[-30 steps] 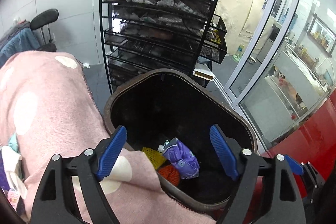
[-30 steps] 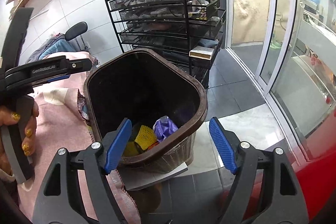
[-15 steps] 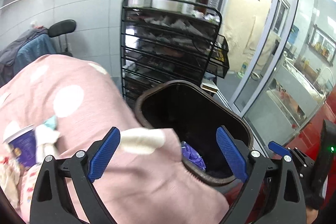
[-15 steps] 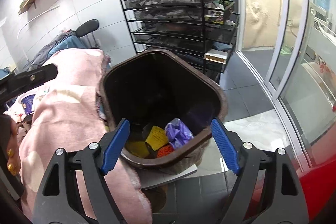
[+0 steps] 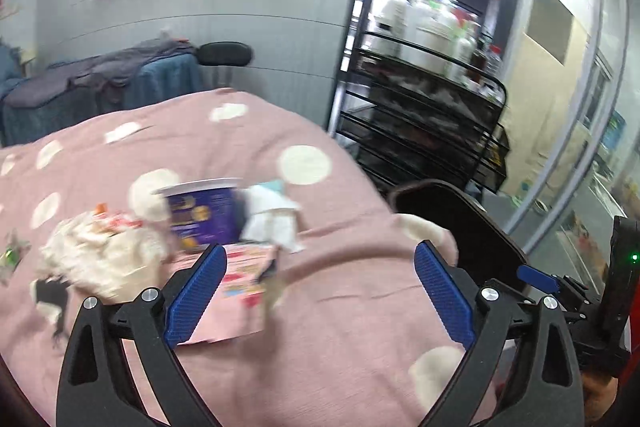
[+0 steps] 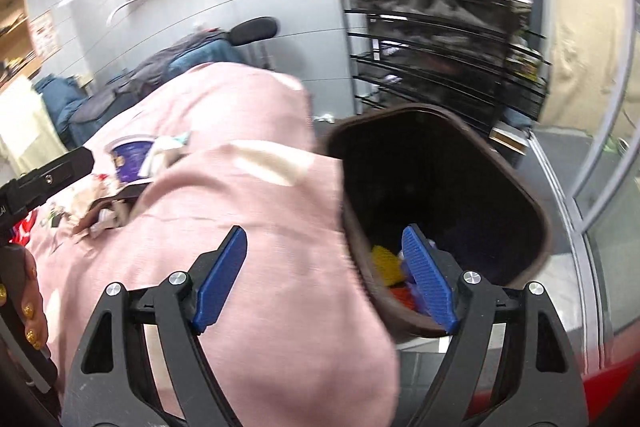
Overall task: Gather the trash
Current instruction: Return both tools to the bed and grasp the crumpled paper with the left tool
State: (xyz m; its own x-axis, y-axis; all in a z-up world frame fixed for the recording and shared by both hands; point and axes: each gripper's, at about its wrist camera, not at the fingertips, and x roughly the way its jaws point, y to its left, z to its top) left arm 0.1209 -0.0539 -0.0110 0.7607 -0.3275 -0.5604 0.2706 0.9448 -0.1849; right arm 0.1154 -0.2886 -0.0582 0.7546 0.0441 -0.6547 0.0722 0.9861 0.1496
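A fetching step is judged to be in hand; the left gripper (image 5: 320, 291) is seen with its blue-padded jaws spread wide and nothing between them, aimed over the pink polka-dotted blanket (image 5: 240, 147) towards the litter heaped there, while the right gripper (image 6: 326, 275) is likewise spread and empty, held over the blanket edge beside the bin. The remaining trash is found on the blanket: a purple paper cup with a white rim (image 5: 202, 213) standing upright, a crumpled white tissue with a pale blue scrap (image 5: 270, 215) touching its right side, a fluffy cream-coloured wad (image 5: 100, 255) to its left, and a flat printed pink wrapper (image 5: 240, 275) lying just beyond the left pads; blur keeps finer detail from being told. The dark brown plastic bin (image 6: 532, 211) is set against the blanket's edge; inside it a yellow mesh piece (image 6: 384, 263) and something orange-red (image 6: 402, 295) are visible at the bottom, partly hidden by the right jaw. For the next move, it is judged that the left jaws must be lowered around one item, probably the cup or wrapper, and closed; the soft blanket may be pinched along with thin pieces.
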